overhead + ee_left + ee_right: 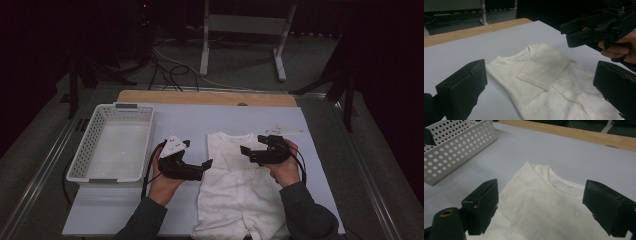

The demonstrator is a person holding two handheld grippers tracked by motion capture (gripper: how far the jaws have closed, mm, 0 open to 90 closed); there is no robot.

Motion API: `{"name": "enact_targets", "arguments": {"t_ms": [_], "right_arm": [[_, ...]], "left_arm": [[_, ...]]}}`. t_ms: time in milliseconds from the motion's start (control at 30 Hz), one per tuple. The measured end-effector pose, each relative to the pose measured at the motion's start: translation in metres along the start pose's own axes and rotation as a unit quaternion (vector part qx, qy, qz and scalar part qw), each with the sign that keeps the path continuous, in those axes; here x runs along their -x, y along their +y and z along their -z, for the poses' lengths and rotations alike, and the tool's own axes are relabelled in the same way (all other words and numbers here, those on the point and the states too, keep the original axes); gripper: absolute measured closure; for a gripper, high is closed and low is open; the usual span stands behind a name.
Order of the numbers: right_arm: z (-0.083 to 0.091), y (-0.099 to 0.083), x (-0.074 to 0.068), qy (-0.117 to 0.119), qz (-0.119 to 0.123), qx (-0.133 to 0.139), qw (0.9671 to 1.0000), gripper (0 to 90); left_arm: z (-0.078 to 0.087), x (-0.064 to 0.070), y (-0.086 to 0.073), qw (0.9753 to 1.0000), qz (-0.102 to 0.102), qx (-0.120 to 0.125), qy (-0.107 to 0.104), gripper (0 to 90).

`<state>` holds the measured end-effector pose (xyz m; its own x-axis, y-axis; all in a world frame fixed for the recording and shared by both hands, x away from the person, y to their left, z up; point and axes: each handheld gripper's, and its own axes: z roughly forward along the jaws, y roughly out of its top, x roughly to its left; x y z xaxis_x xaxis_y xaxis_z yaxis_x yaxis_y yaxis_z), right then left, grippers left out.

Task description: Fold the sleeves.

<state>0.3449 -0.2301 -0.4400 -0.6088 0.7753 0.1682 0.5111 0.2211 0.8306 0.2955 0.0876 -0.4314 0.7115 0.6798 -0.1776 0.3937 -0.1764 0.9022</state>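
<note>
Two grippers hover over the white garment (237, 185), which lies flat on the pale sheet (100, 205) just right of the white basket (112, 145), its neckline toward the far edge and one sleeve folded across the chest. Starting nearest the basket, we hold our left gripper (205, 165) at the garment's left edge, between basket and cloth; in the left gripper view its jaws stand wide apart with nothing between them, and the garment lies beyond and below the fingers (464, 87), clear of them. Farther from the basket, our right gripper (245, 150) hangs above the garment's upper right part, near the folded sleeve. In the right gripper view its jaws are also spread, released, and the collar and shoulder show in the gap between the fingers (482, 202); whether they touch the cloth we cannot tell.
</note>
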Motion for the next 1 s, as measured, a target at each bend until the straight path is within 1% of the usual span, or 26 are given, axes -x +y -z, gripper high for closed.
{"name": "enact_targets", "arguments": {"t_ms": [33, 133, 233, 267, 467, 600, 633, 733, 800, 867, 900, 1000], "right_arm": [[0.002, 0.0, 0.001, -0.008, 0.002, 0.0, 1.0, 11.5], [0.004, -0.001, 0.0, -0.01, 0.004, -0.001, 0.9999, 11.0], [0.006, -0.002, 0.0, -0.017, 0.01, -0.004, 0.9998, 10.0], [0.007, -0.004, 0.001, -0.017, 0.016, -0.004, 0.9997, 9.6], [0.011, -0.008, 0.002, -0.018, 0.015, -0.004, 0.9997, 9.2], [0.018, -0.012, 0.004, -0.027, 0.015, 0.002, 0.9995, 8.7], [0.022, -0.014, 0.006, -0.033, 0.013, 0.007, 0.9993, 8.7], [0.026, -0.016, 0.007, -0.033, 0.013, 0.01, 0.9993, 8.7], [0.029, -0.018, 0.009, -0.039, 0.016, 0.014, 0.999, 8.7], [0.031, -0.019, 0.009, -0.04, 0.017, 0.014, 0.9989, 8.7], [0.034, -0.021, 0.011, -0.045, 0.016, 0.016, 0.9987, 8.7], [0.036, -0.023, 0.012, -0.046, 0.017, 0.019, 0.9986, 8.7]], "left_arm": [[0.0, 0.0, 0.0, 1.0, 0.0, 0.0, 0.0, 0.0], [0.001, 0.0, 0.0, 1.0, -0.002, 0.0, 0.001, 0.0], [0.001, 0.0, 0.0, 1.0, -0.002, 0.0, 0.0, 0.0], [0.001, 0.0, 0.0, 1.0, -0.002, 0.0, 0.0, 0.0], [0.0, -0.001, 0.0, 1.0, 0.0, 0.0, 0.001, 0.0], [0.0, -0.001, 0.0, 1.0, 0.001, 0.001, 0.002, 0.0], [0.0, -0.001, 0.0, 1.0, 0.001, 0.001, 0.002, 0.0], [0.0, -0.002, 0.0, 1.0, 0.004, 0.001, 0.003, 0.0], [0.0, -0.002, 0.0, 1.0, 0.005, 0.001, 0.003, 0.0], [0.0, -0.002, -0.001, 1.0, 0.005, 0.001, 0.003, 0.0], [0.0, -0.002, -0.001, 1.0, 0.006, 0.001, 0.002, 0.0], [0.0, -0.002, -0.001, 1.0, 0.006, 0.001, 0.002, 0.0]]}}
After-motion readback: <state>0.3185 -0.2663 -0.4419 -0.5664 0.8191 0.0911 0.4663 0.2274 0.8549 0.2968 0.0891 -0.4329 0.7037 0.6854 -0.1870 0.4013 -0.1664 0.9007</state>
